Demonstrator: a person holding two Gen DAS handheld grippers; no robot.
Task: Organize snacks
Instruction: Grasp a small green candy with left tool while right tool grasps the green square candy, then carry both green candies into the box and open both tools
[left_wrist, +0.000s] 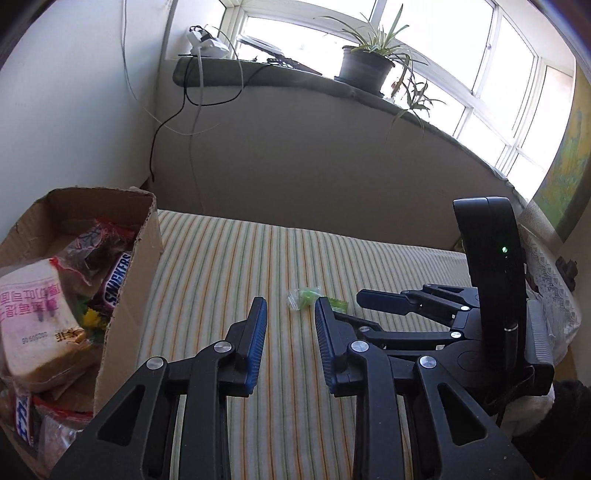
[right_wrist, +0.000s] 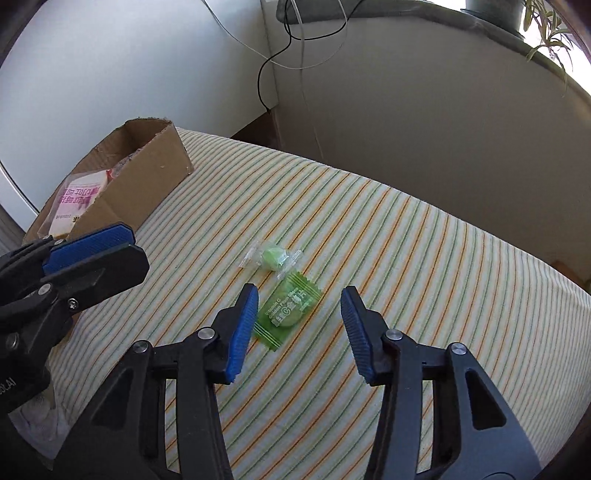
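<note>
Box (right_wrist: 147, 184) mostly filled; two candies (right_wrist: 275, 256) left on bed (right_wrist: 406, 258). Both jaws empty, narrowly apart.

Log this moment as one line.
left tongs: open, empty | right tongs: open over green sachet | clear-wrapped candy: on cloth | box: holds snacks

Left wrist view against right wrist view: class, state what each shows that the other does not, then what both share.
Only the left wrist view shows the Snickers bar in the cardboard box. Only the right wrist view shows the print on the green sachet. Both show the box, the clear-wrapped green candy, the striped cloth, and both grippers, left and right, holding nothing.
</note>
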